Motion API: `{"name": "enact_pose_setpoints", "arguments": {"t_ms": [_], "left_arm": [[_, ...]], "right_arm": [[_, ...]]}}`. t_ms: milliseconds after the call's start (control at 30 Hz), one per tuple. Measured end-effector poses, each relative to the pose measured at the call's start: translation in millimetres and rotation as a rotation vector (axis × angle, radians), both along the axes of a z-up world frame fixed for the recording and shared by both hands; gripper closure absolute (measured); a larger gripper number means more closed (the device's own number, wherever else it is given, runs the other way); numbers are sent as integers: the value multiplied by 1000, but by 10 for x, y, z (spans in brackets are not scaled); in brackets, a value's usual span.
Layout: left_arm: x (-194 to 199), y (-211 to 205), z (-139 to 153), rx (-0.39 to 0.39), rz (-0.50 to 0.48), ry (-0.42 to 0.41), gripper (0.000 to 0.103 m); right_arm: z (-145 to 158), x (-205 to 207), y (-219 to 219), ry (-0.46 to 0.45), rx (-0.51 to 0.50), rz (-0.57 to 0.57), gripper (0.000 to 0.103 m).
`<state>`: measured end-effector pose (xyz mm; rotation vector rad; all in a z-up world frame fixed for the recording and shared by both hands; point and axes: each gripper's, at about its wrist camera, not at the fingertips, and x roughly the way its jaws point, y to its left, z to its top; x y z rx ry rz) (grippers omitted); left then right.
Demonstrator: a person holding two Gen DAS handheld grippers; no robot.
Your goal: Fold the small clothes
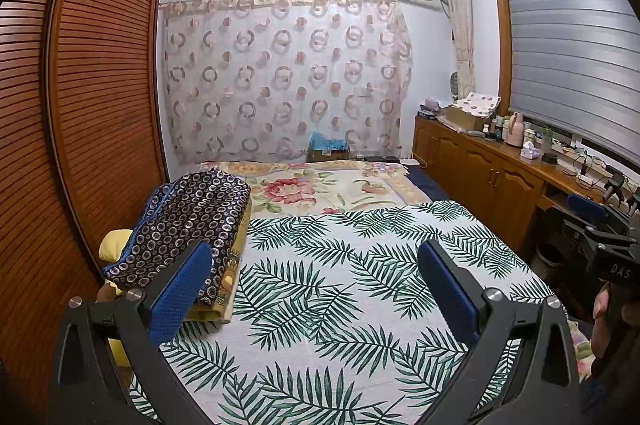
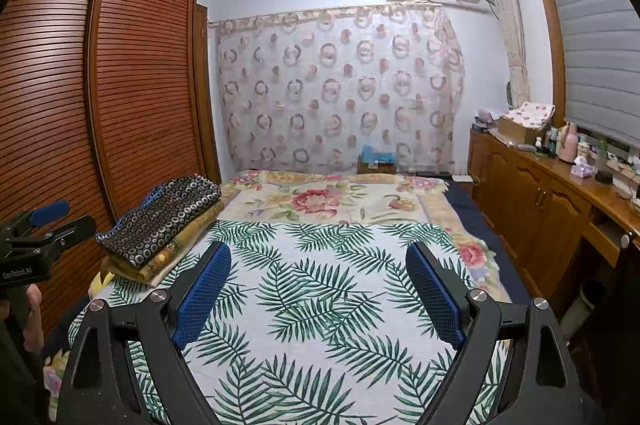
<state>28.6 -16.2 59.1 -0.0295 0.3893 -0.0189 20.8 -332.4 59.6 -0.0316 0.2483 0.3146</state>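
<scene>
Left wrist view showed your left gripper [image 1: 316, 269] and right gripper [image 2: 318, 273] spread wide, empty, above the leaf-print sheet [image 1: 340, 285]; folded dark patterned garment [image 1: 188, 221] lay stacked at the bed's left edge; you likely needed to fetch another piece next

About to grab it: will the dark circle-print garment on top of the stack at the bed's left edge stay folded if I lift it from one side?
Probably not. The dark circle-print garment looks thin and soft, so it would likely droop and unfold. It sits on other folded fabric near the bed's edge, so a sideways push might drag the stack.

Even indoor light, sharp, fisheye-bent edges
</scene>
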Motion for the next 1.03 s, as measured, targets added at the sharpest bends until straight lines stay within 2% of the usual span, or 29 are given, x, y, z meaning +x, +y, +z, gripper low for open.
{"name": "enact_pose_setpoints", "arguments": {"t_ms": [1033], "left_arm": [[-15, -12, 4, 2, 0, -3, 0]], "right_arm": [[-11, -3, -23, -2, -1, -2, 13]]}}
